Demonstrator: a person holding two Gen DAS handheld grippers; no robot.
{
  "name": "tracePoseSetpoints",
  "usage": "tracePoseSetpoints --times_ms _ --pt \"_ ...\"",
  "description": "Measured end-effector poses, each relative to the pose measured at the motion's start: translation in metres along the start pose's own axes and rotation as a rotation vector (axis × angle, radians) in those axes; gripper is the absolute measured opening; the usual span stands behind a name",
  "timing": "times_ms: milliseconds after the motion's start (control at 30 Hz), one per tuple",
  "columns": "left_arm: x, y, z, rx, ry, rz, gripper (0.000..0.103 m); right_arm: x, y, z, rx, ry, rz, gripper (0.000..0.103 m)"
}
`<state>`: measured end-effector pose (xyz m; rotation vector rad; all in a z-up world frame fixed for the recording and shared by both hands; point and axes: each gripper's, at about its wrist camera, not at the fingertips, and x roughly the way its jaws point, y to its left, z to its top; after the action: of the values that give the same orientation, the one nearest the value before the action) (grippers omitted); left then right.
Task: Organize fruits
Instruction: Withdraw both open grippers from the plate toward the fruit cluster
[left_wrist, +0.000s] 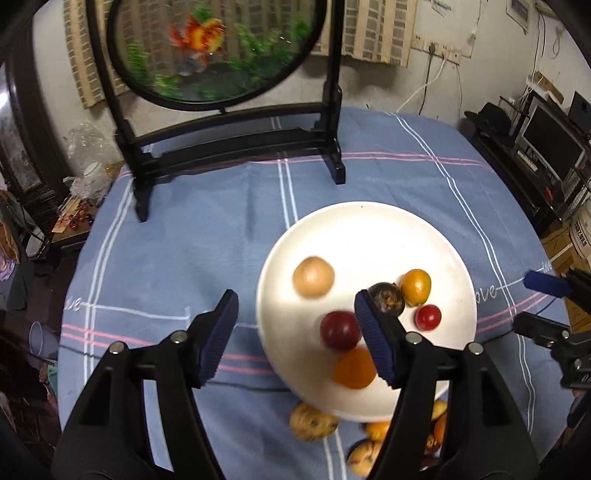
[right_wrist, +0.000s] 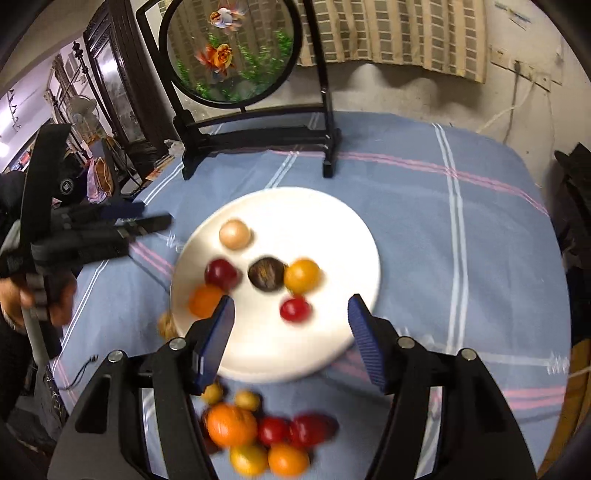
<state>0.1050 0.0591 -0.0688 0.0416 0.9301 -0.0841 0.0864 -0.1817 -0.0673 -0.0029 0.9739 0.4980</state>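
On the bench, under a blue checked cloth, the white plate already carries six fruits, so the sorting looks partly done. Left to right in the right wrist view these are an orange fruit at the near-left rim, a dark red plum, a pale round fruit further back, a brown shrivelled fruit in the middle, a small red fruit nearer the camera, and a yellow-orange fruit touching the brown one.

What is left lies off the plate. A speckled yellow fruit sits on the cloth just beside the near-left rim. Nearer the camera is a loose pile of orange, red and yellow fruits, blurred, so their count is uncertain. I judge that more fruit is still to be moved than has been placed.

The left hand-held gripper hangs over the plate's near-left edge, its jaws moderately wide with nothing pressed between them. The right hand-held gripper hangs over the near part of the plate, its jaws likewise spread and empty. Neither carries a fruit now, so the next one has yet to be picked from the pile.
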Motion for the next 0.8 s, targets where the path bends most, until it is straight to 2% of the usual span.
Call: tracePoseSetpoints --times_ms 133,333,433,500,600,700,800 --pt "-0.025 0.007 -0.025 0.002 -0.014 0.01 0.072 -0.023 -0.006 -0.043 0.029 0.015 0.005 0.064" --pt "-0.04 0.01 -0.076 -0.019 0.045 -0.008 0.073 -0.029 0.008 -0.119 0.0 0.101 0.014 0.064" --pt "-0.043 0.009 -0.102 -0.027 0.083 -0.023 0.073 -0.014 0.018 -0.144 -0.068 0.171 -0.044 0.053" --pt "-0.046 0.006 -0.12 -0.017 0.113 -0.03 0.073 -0.006 0.022 -0.152 -0.118 0.185 -0.086 0.048" --pt "-0.048 0.006 -0.139 -0.014 0.142 -0.046 0.073 0.002 0.021 -0.154 -0.166 0.189 -0.107 0.047" --pt "-0.051 0.005 -0.156 -0.016 0.168 -0.051 0.073 0.01 0.013 -0.15 -0.18 0.193 -0.11 0.046" --pt "-0.053 0.002 -0.171 -0.025 0.193 -0.065 0.073 0.02 0.01 -0.142 -0.176 0.209 -0.063 0.046"
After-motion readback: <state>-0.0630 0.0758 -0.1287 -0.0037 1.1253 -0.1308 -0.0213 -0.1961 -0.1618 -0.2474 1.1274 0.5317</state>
